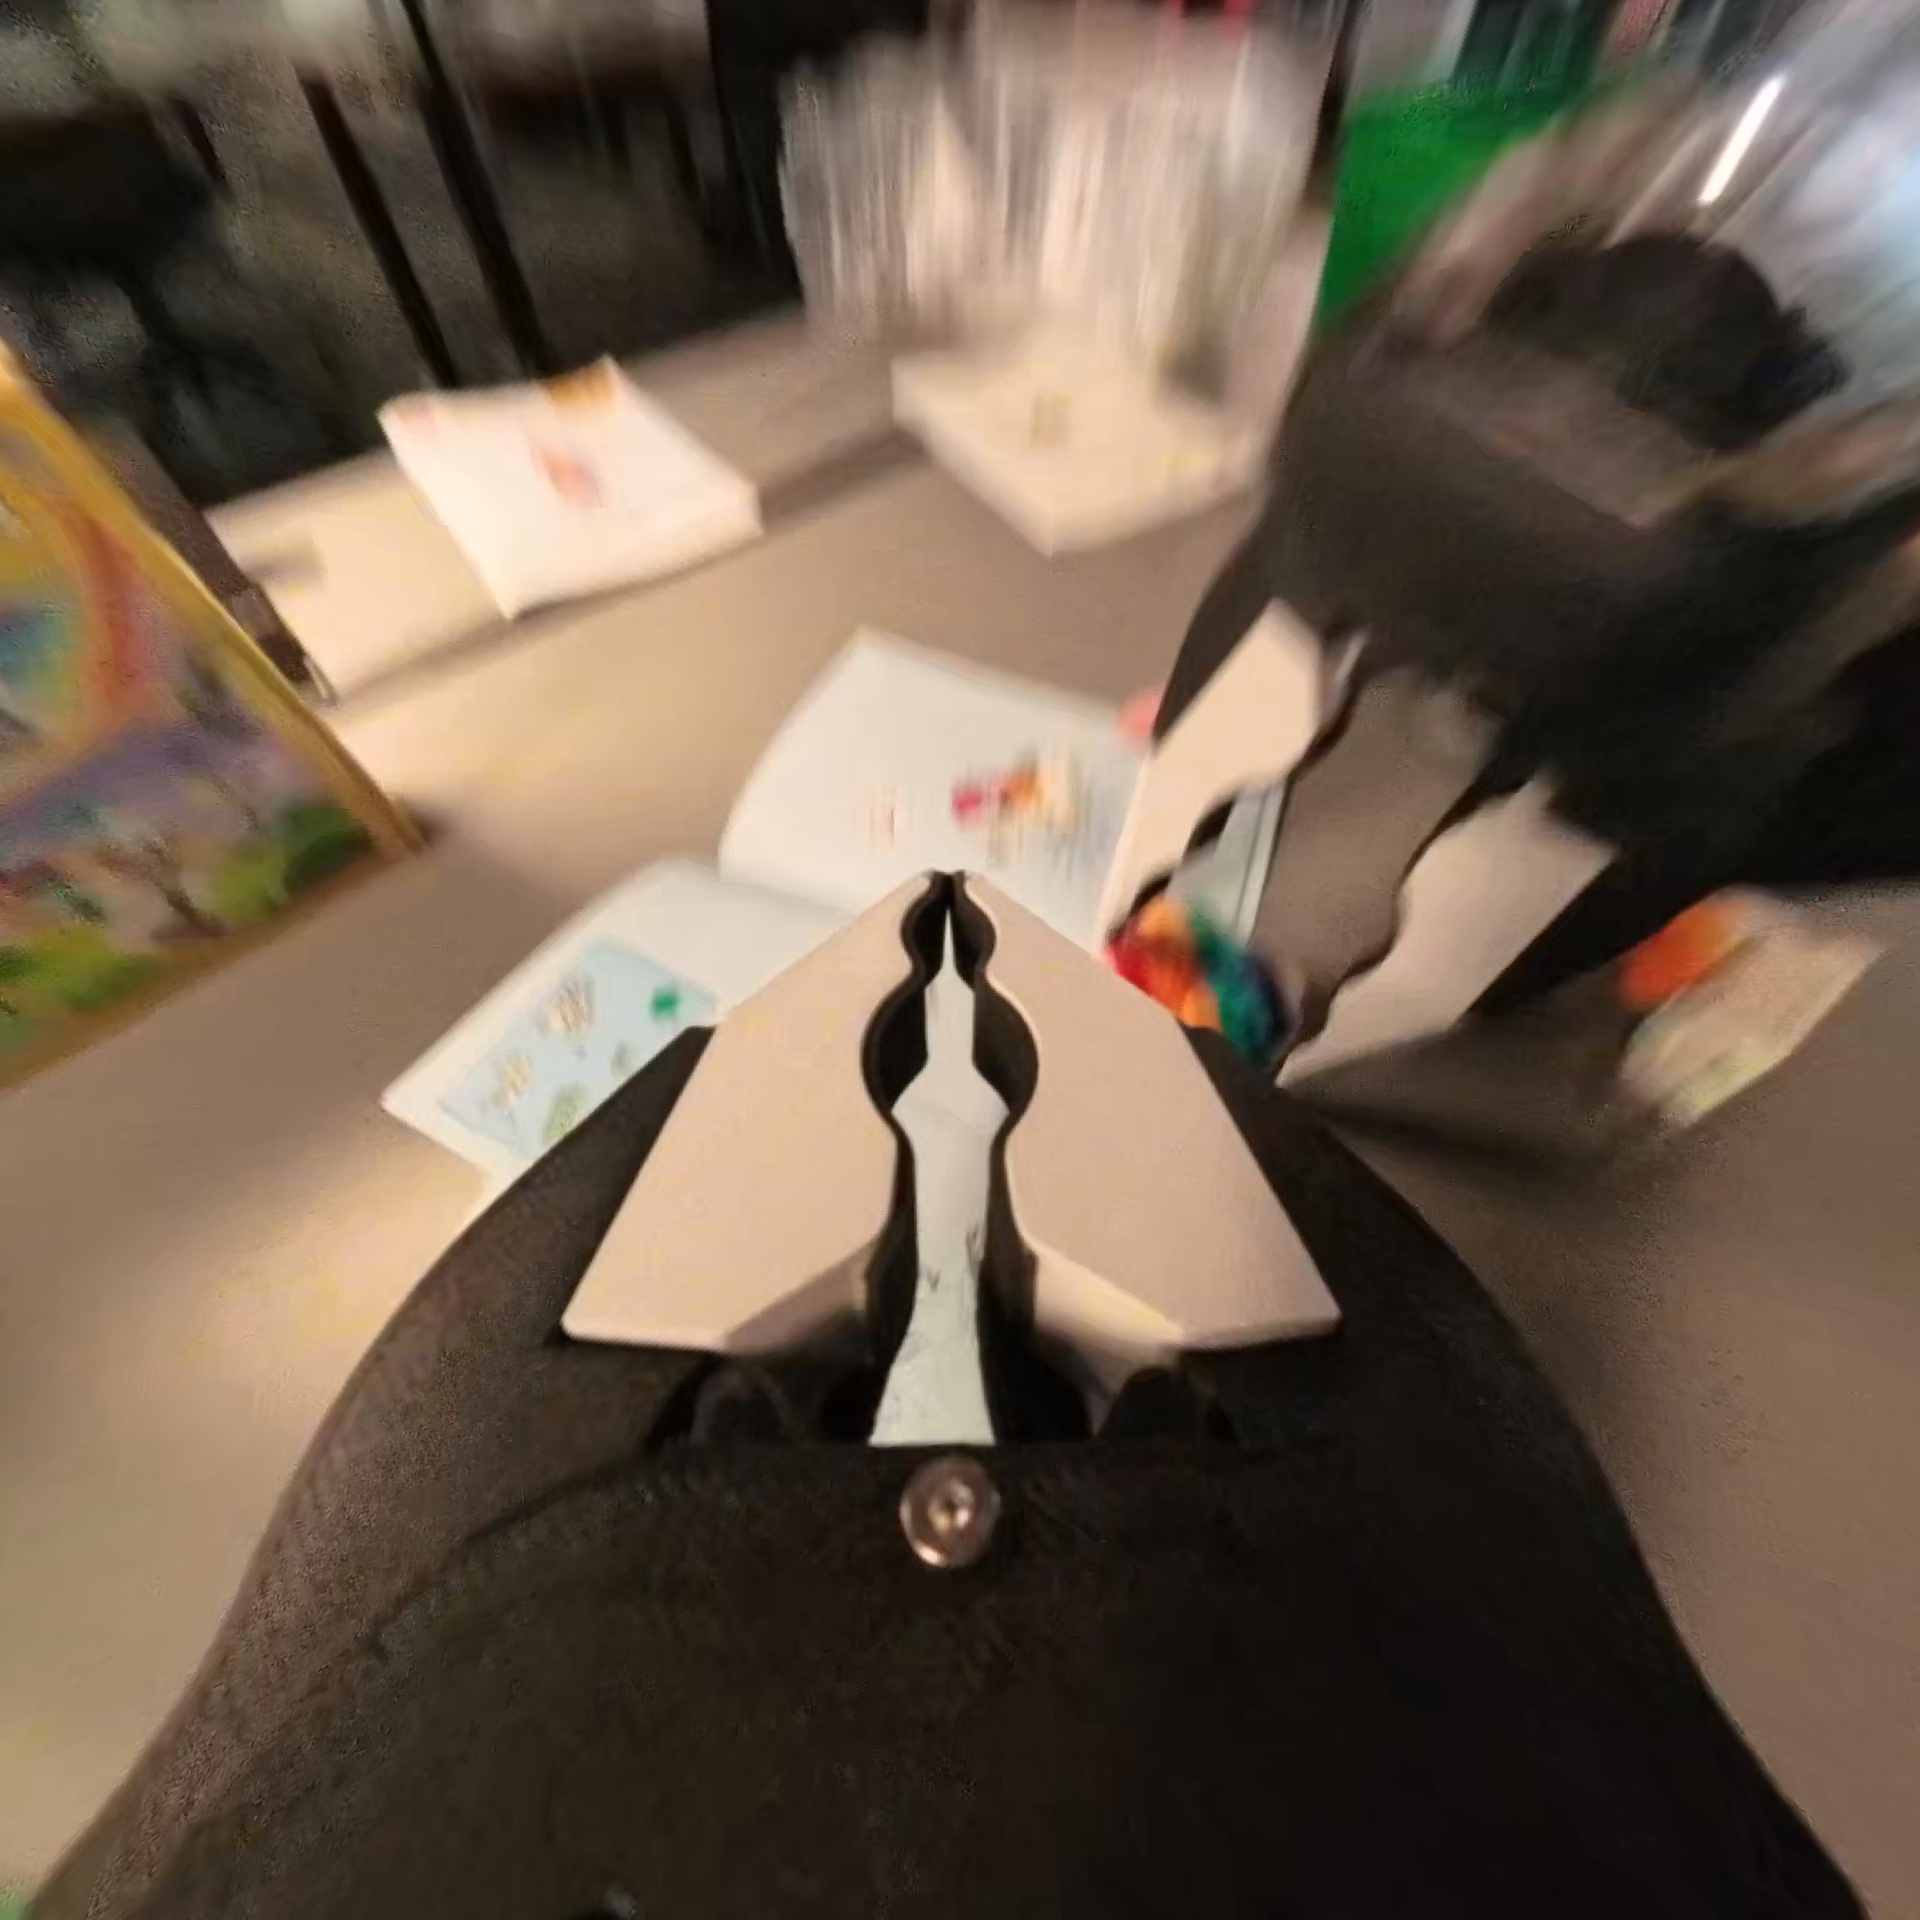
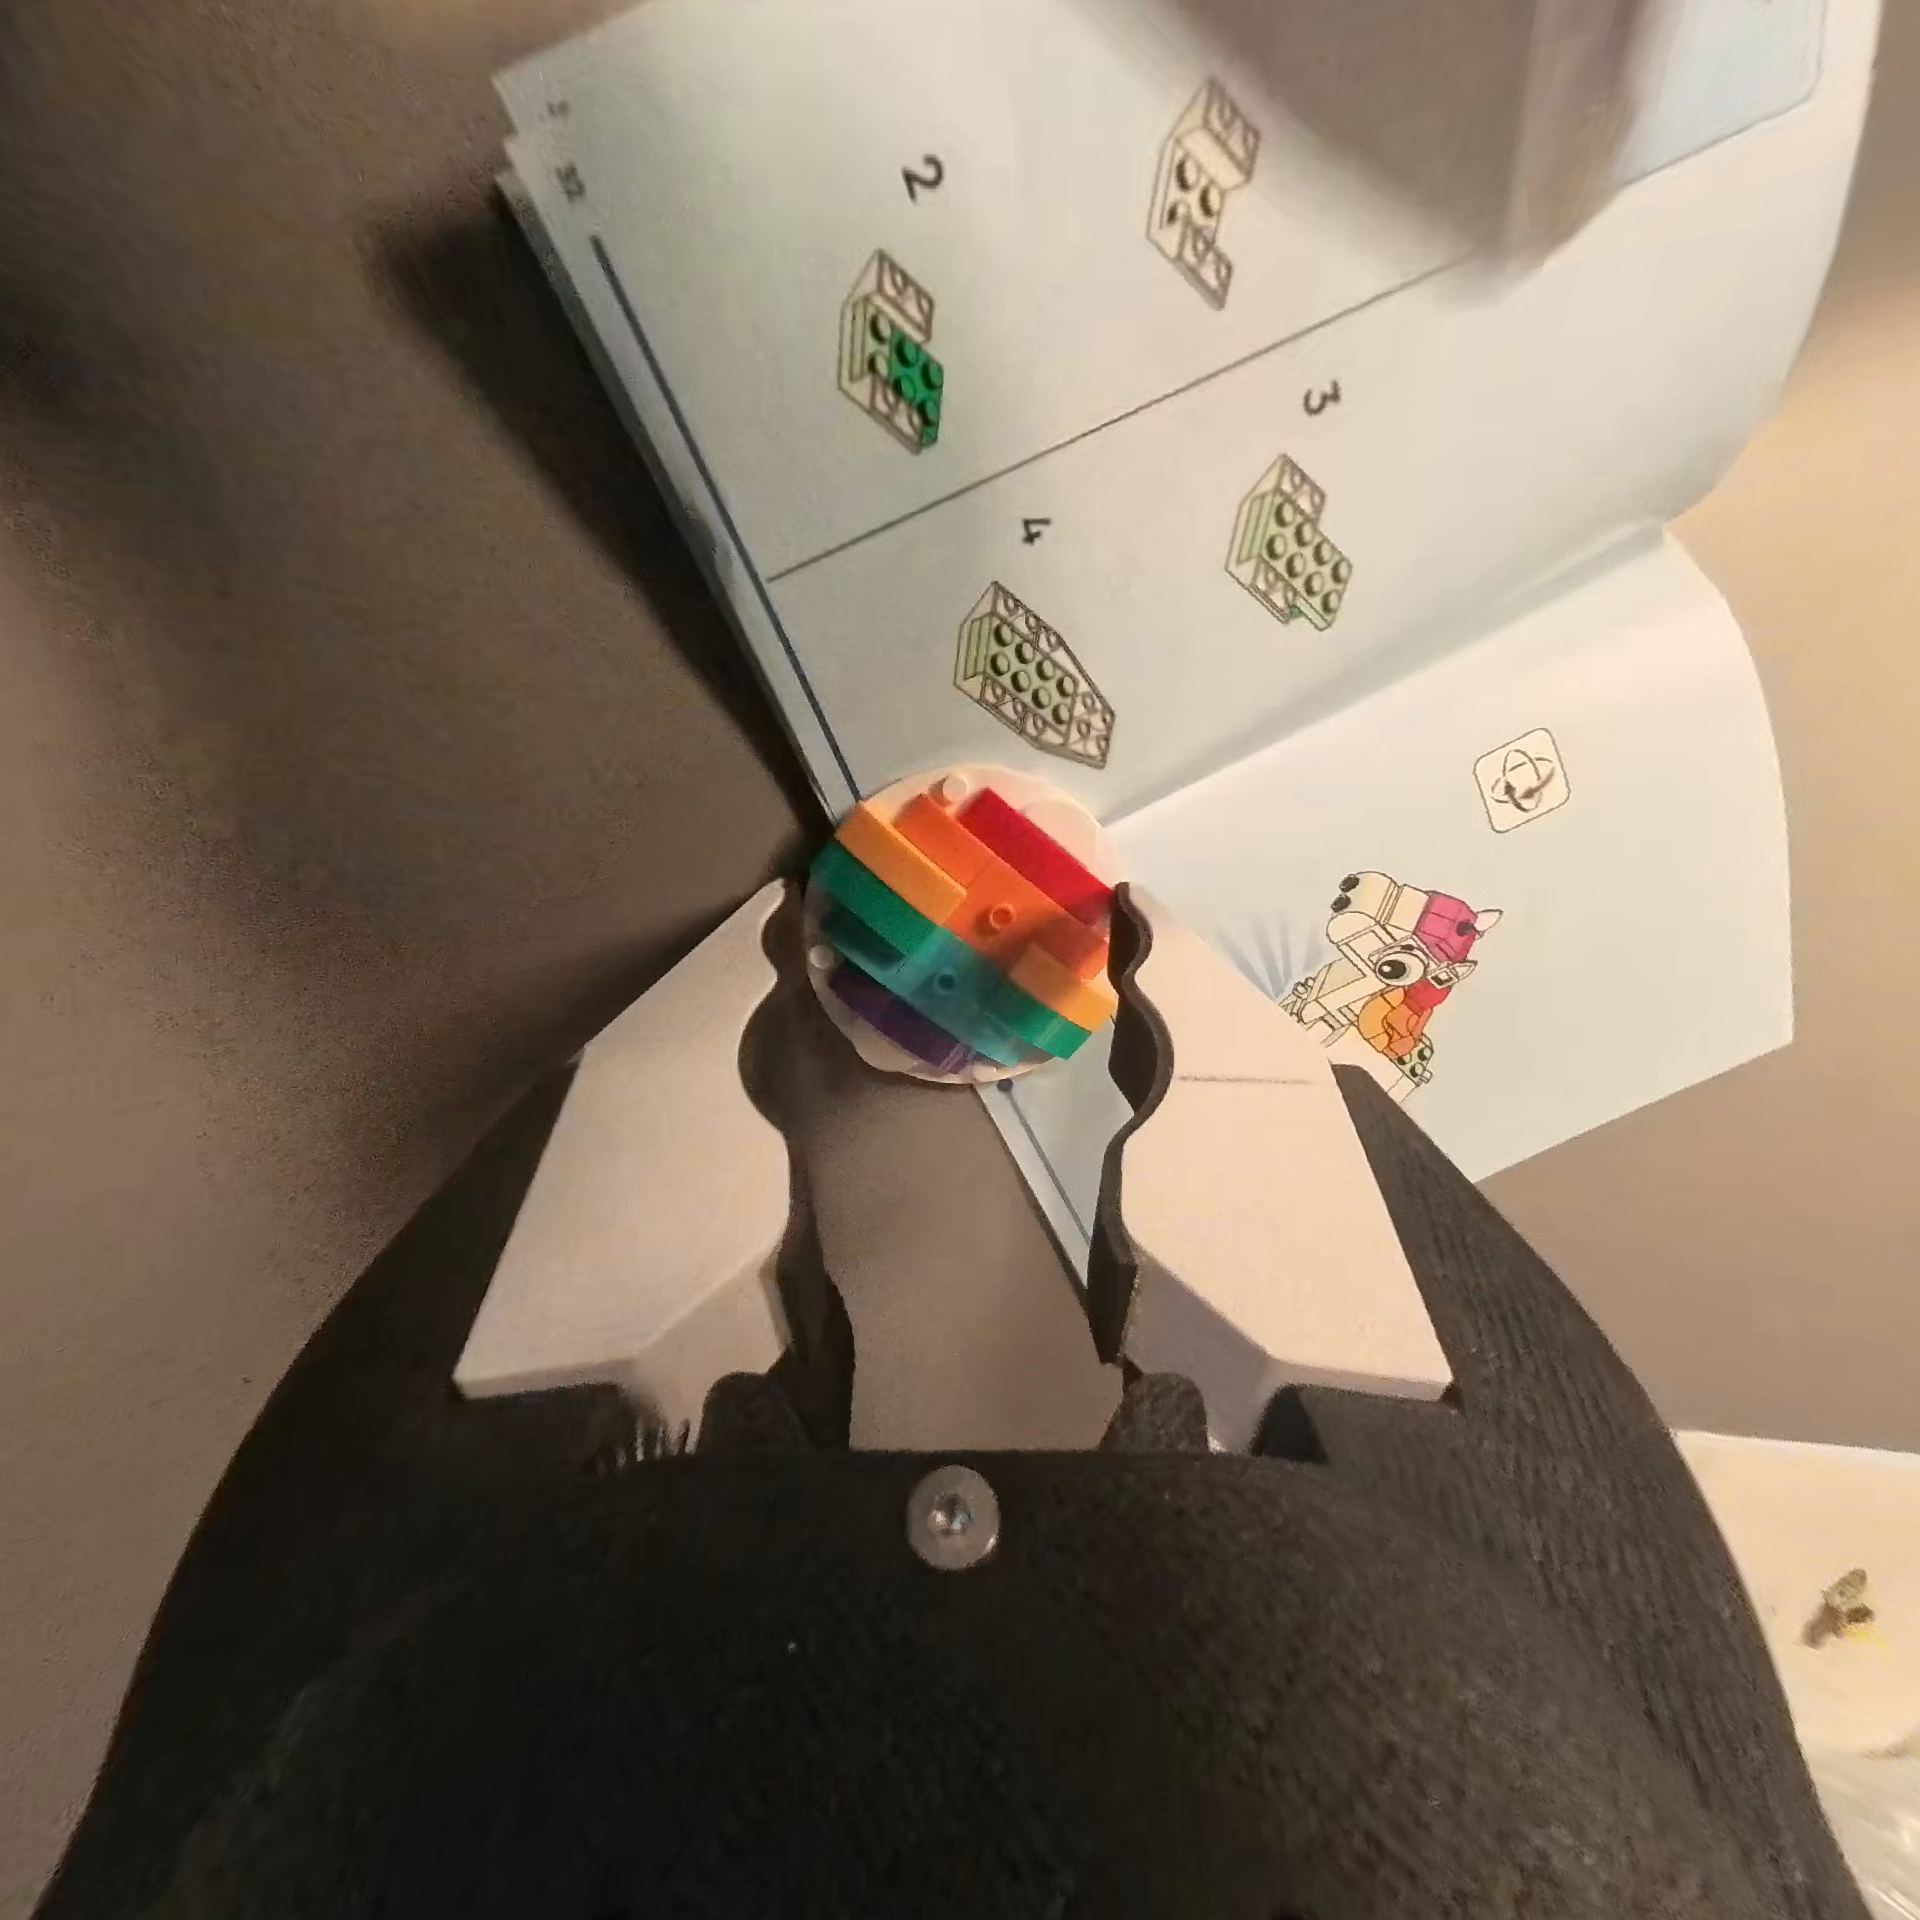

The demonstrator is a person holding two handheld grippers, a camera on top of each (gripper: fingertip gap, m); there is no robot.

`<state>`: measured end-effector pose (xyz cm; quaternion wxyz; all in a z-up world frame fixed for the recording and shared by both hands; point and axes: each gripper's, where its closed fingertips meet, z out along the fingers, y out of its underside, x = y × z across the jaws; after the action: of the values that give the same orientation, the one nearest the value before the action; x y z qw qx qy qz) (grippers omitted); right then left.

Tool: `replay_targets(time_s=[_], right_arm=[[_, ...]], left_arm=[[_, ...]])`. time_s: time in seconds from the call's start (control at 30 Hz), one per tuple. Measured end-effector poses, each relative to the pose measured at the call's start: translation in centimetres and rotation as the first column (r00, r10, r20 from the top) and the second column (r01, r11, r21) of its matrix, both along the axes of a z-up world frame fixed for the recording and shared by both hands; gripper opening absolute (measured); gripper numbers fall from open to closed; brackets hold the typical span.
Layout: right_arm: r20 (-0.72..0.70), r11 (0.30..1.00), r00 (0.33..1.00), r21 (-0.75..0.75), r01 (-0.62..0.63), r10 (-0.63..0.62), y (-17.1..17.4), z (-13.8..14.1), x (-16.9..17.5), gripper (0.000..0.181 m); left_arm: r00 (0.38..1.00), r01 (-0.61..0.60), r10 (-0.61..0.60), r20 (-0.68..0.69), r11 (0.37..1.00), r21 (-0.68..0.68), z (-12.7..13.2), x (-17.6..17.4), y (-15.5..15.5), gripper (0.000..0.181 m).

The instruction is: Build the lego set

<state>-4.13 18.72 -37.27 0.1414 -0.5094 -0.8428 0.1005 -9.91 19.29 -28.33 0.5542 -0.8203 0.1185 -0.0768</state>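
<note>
A round white plate topped with red, orange, teal and purple bricks, the rainbow build [image 2: 961, 925], sits between my right gripper's two fingertips. My right gripper [image 2: 951, 914] is shut on it, one fingertip at each side of its rim, just above the edge of the open instruction booklet [image 2: 1247, 416]. In the blurred left wrist view, my left gripper [image 1: 954, 883] is shut and looks empty, held above the booklet [image 1: 883, 748]. The right gripper [image 1: 1210, 977] shows there to the right with the rainbow build [image 1: 1174, 940].
A colourful set box [image 1: 156, 727] stands at the left. Two white trays [image 1: 571, 488] [image 1: 1060, 447] lie at the back of the grey table [image 1: 208, 1247]. An orange piece on a pale bag [image 1: 1683, 956] lies behind the right gripper.
</note>
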Motion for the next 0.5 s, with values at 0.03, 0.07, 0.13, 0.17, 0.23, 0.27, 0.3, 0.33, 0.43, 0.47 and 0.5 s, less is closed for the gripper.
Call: replay_targets(time_s=[0.03, 0.07, 0.13, 0.17, 0.23, 0.27, 0.3, 0.33, 0.43, 0.47, 0.5], right_arm=[[-0.015, 1.000, 1.000, -0.006, 0.004, -0.004, 0.0, 0.1, -0.1, 0.060], [-0.030, 1.000, 0.999, -0.009, 0.010, -0.011, 0.0, 0.2, -0.1, 0.060], [-0.066, 1.000, 0.998, -0.003, 0.025, -0.025, 0.2, 0.5, -0.3, 0.061], [-0.079, 1.000, 0.997, -0.005, 0.028, -0.028, 0.2, 0.7, -0.3, 0.062], [-0.113, 0.999, 0.993, -0.014, 0.039, -0.040, 0.2, 1.2, -0.3, 0.065], [-0.131, 0.999, 0.990, -0.020, 0.044, -0.046, 0.2, 1.6, -0.3, 0.067], [-0.154, 0.999, 0.987, -0.019, 0.051, -0.053, 0.3, 2.1, -0.3, 0.069], [-0.181, 0.998, 0.982, -0.013, 0.059, -0.060, 0.5, 2.7, -0.2, 0.071], [-0.350, 0.996, 0.933, -0.018, 0.090, -0.090, 0.9, 6.0, 0.1, 0.073], [-0.436, 0.994, 0.893, -0.051, 0.099, -0.111, 0.7, 7.6, 0.3, 0.073], [-0.531, 0.991, 0.838, -0.084, 0.100, -0.129, 0.4, 9.3, 0.6, 0.072]], left_arm=[[0.999, -0.008, 0.001, 0.050, 0.990, 0.140, 2.8, -0.3, -0.4, 0.000], [0.996, -0.027, 0.003, 0.089, 0.964, 0.264, 5.1, -0.9, -1.1, 0.000], [0.991, 0.000, -0.061, 0.115, 0.885, 0.465, 8.0, -0.8, -3.2, 0.020], [0.992, 0.004, -0.072, 0.106, 0.846, 0.534, 8.7, -0.7, -4.1, 0.024], [0.993, 0.053, -0.103, 0.052, 0.805, 0.591, 8.4, 0.7, -5.2, 0.026], [0.991, 0.099, -0.136, 0.019, 0.804, 0.586, 7.8, 1.9, -5.5, 0.026], [0.984, 0.149, -0.176, -0.009, 0.803, 0.578, 7.0, 3.2, -5.8, 0.026], [0.974, 0.203, -0.225, -0.033, 0.798, 0.567, 6.3, 4.8, -6.2, 0.026], [0.917, 0.384, -0.382, -0.114, 0.772, 0.506, 4.1, 9.5, -7.7, 0.027], [0.891, 0.443, -0.430, -0.142, 0.761, 0.475, 3.3, 10.9, -8.2, 0.029], [0.866, 0.492, -0.470, -0.167, 0.746, 0.450, 2.6, 12.1, -8.8, 0.033]])
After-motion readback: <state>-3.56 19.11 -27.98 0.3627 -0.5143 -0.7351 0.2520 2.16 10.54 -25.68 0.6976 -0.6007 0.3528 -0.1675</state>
